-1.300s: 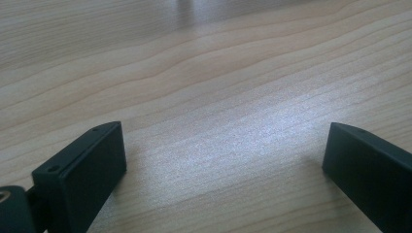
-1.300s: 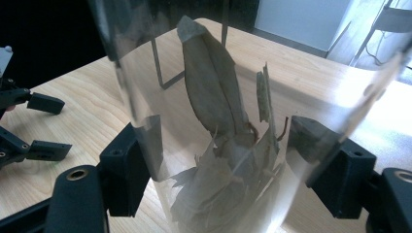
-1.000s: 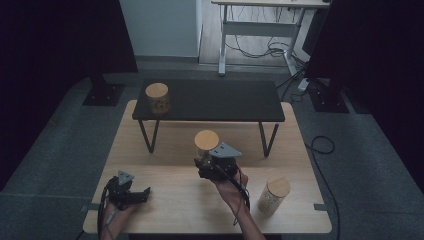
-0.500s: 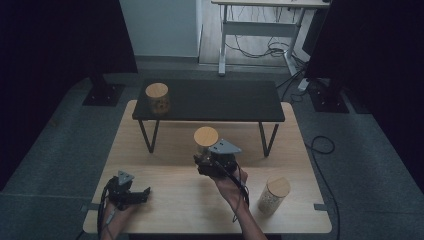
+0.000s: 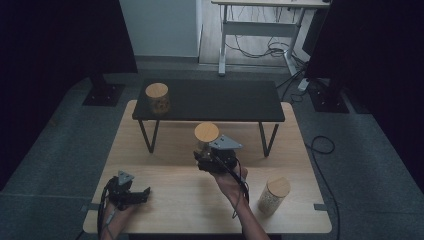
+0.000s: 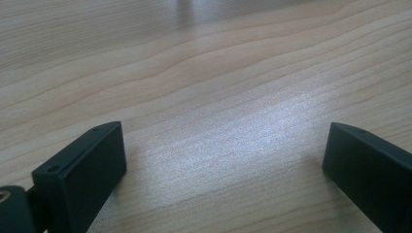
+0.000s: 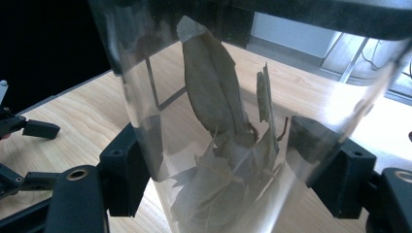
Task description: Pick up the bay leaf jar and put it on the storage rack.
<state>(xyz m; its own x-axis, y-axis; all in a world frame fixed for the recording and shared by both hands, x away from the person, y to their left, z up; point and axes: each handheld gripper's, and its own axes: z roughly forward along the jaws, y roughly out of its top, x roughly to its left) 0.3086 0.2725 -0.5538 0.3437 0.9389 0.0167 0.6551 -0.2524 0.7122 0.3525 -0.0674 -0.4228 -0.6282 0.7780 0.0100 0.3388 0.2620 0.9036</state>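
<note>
Holding a jar (image 5: 206, 137) up off the desk (image 5: 165, 200) is the step in hand, I think. The right gripper (image 5: 209, 156) has its jaws shut on the jar's glass sides, one jaw on each side, as the right gripper view shows. In the high view the jar sits near the middle of the frame, just in front of the low black shelf (image 5: 215, 100).

The jar (image 7: 233, 121) is see-through, with a round wooden lid on top. Inside are dry, pale leaves (image 7: 218, 145), some long and some crumpled at the bottom.

The left gripper (image 5: 131, 194) rests at the lower left of the frame, on the desk. Its jaws stand wide apart and hold nothing; bare wood shows between them in the left gripper view.

One more jar (image 5: 157, 97) stands at the left end of the shelf. A third jar (image 5: 273, 196) stands on the desk at the lower right.

Next, I guess, the held jar should go up onto the shelf. That calls for lifting it higher than the shelf top, keeping it straight, and setting it down softly so the glass does not bump.
</note>
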